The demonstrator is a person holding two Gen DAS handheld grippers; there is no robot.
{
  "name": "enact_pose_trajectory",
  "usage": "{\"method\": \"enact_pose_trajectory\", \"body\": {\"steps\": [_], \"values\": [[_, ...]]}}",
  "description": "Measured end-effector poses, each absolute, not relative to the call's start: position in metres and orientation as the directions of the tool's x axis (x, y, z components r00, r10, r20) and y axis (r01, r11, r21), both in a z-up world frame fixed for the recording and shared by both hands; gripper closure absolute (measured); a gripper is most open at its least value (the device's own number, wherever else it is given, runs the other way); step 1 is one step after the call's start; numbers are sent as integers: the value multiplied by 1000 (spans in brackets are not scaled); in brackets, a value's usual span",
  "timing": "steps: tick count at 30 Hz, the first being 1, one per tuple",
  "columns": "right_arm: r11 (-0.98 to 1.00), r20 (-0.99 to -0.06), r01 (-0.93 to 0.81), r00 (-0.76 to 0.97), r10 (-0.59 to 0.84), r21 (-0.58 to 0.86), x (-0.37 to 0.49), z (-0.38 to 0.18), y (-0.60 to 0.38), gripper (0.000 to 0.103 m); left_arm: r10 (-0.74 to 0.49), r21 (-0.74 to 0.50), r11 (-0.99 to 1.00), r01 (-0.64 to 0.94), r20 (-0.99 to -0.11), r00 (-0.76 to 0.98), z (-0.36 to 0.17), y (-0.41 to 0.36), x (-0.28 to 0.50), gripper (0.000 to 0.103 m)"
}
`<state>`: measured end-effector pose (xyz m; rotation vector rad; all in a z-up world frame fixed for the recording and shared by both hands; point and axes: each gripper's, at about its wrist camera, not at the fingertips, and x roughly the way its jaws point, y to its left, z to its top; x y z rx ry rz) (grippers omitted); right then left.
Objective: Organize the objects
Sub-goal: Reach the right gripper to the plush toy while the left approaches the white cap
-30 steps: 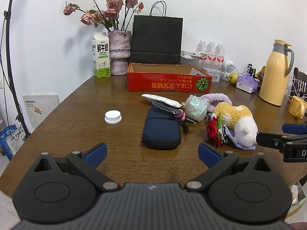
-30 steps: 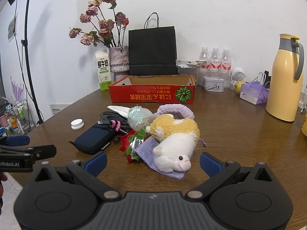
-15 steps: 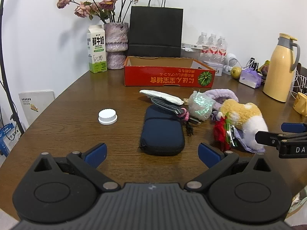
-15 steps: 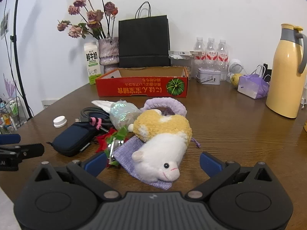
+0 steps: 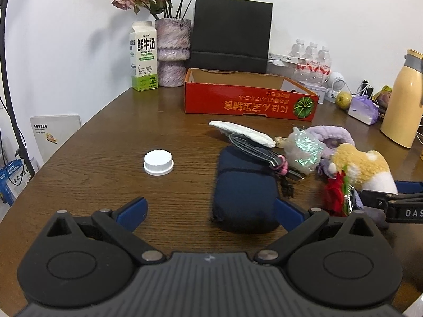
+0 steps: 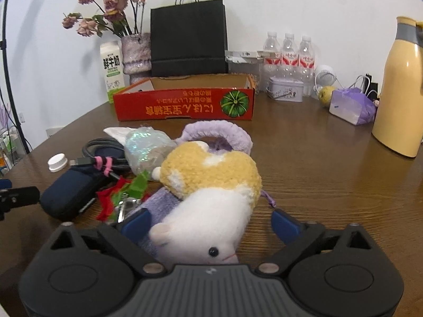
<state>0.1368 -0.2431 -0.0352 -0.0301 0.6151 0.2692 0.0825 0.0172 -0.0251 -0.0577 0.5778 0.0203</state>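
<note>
Only rightward: tin (image 6: 285, 89) behind box (image 6: 185, 107).

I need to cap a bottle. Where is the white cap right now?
In the left wrist view the white cap sits alone on the wooden table, left of the navy pouch and nearer than the milk carton.

My left claw (image 5: 210, 210) has a matte black body with a ribbed grey centre plate, two round black discs either side, and silver rivets at the linkage joints. Its two fingers (image 5: 132, 209) carry blue pads. My right claw (image 6: 211, 220) is built the same: black linkages, silver rivets, blue pads. In the left wrist view, its black finger shows white letters reading "DAS", cut off at the edge.
</note>
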Motion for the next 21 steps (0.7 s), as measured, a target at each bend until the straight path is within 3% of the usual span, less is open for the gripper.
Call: {"method": "enact_pose_trajectory", "body": {"steps": [5, 11, 21], "values": [[962, -597, -266, 762, 251, 65, 153, -41, -243, 29, 9, -56, 997, -48, -552, 834, -27, 22, 87, 0], [957, -611, -280, 747, 263, 71, 162, -45, -244, 42, 13, -64, 996, -59, -560, 828, -30, 28, 89, 0], [957, -558, -268, 781, 281, 108, 163, -43, -250, 52, 29, -64, 995, -81, -577, 816, -33, 37, 97, 0]]}}
